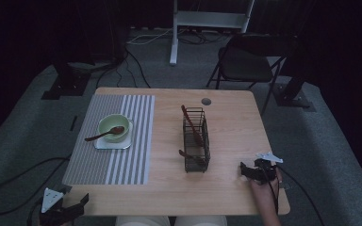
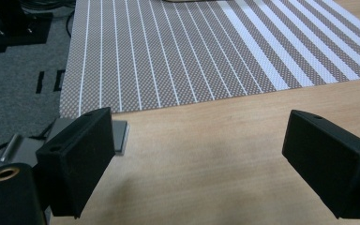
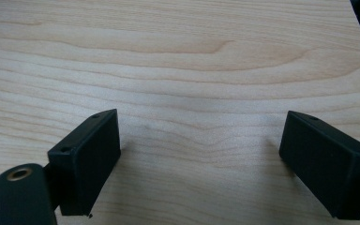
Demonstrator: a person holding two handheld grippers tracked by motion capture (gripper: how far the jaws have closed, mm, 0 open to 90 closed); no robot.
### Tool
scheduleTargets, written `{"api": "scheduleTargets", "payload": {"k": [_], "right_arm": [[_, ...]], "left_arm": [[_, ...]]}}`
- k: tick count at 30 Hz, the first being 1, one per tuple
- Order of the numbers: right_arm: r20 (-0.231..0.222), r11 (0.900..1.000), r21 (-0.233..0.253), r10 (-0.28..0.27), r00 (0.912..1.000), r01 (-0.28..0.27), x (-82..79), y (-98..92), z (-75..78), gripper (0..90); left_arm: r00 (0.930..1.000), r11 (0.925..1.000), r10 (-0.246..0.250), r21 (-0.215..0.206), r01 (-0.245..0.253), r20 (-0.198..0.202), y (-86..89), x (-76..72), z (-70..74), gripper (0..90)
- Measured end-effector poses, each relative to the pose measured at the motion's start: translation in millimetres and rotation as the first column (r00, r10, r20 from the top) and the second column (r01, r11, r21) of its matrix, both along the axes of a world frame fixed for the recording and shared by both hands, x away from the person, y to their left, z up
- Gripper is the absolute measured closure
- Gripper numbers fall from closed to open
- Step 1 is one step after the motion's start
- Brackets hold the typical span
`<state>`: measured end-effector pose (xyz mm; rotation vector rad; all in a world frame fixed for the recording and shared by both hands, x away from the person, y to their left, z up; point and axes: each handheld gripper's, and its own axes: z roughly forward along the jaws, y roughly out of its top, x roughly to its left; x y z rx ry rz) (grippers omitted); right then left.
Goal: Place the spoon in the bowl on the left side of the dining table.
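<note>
A green bowl [image 1: 113,126] with a brown spoon [image 1: 104,134] resting in it sits on a white square plate [image 1: 115,142] on the striped placemat [image 1: 122,160]. A black wire basket [image 1: 196,139] stands mid-table with a dark utensil [image 1: 190,121] leaning in it. My left gripper [image 1: 68,210] is at the table's front left corner, open and empty; its view looks over bare wood toward the placemat [image 2: 192,47]. My right gripper [image 1: 253,170] rests near the front right of the table, open, with bare wood [image 3: 197,93] between its jaws.
The wooden table [image 1: 231,188] has a round grommet hole [image 1: 206,101] near its far edge. A folding chair [image 1: 250,59] stands beyond the far right corner. Cables run over the grey carpet [image 1: 19,141] at left.
</note>
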<state>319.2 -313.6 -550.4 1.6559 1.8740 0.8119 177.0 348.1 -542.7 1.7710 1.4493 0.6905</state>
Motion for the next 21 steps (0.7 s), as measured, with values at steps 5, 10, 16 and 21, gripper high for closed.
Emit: {"api": "scheduleTargets", "payload": {"k": [5, 10, 16, 21], "right_arm": [[0.0, 1.0, 0.0, 0.0, 1.0, 0.0, 0.0, 0.0, 0.0, 12.0], [0.0, 1.0, 0.0, 0.0, 1.0, 0.0, 0.0, 0.0, 0.0, 12.0], [0.0, 1.0, 0.0, 0.0, 1.0, 0.0, 0.0, 0.0, 0.0, 12.0], [0.0, 1.0, 0.0, 0.0, 1.0, 0.0, 0.1, 0.0, 0.0, 12.0]], "left_arm": [[0.9997, 0.9994, 0.023, -0.025, -0.023, -0.006, 7.0, -6.5, -1.1, 9.6], [0.9957, 0.9961, 0.08, 0.041, -0.078, -0.047, 8.7, -8.8, -3.9, 9.6], [0.9844, 0.9856, 0.167, 0.033, -0.166, -0.055, 15.0, -7.6, -3.9, 9.6], [0.9797, 0.9806, 0.192, -0.028, -0.194, -0.056, 21.5, -7.4, -5.2, 9.6]]}}
